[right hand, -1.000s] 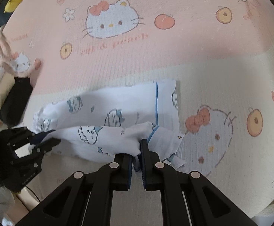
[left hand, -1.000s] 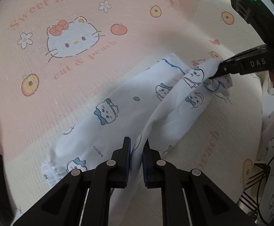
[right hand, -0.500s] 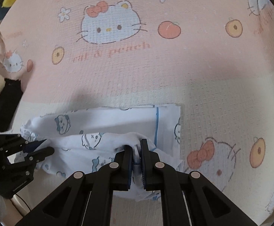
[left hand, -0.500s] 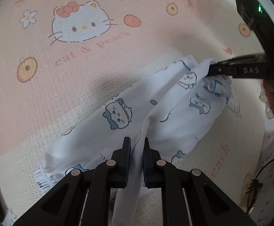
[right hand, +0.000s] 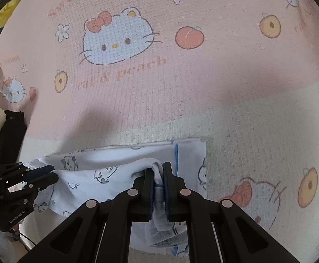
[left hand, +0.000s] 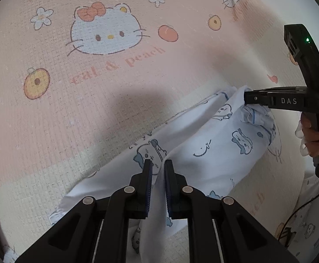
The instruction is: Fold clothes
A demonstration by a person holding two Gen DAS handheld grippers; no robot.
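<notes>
We found the left tool [left hand: 158, 171] clamped on one end of the printed garment [left hand: 212, 153] and the right tool [right hand: 158, 173] clamped on its bunched other end. Against a second earlier, both tools had carried the raised fold farther across the lower layer, which lay flat on the cartoon blanket [left hand: 106, 87]. We judged the fold nearly laid; lowering and release remained outstanding. The near part hung slack.

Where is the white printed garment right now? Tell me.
The white printed garment lies on the cream band of the cat-and-peach blanket, low in both wrist views, pinched between the left gripper and the right gripper.
</notes>
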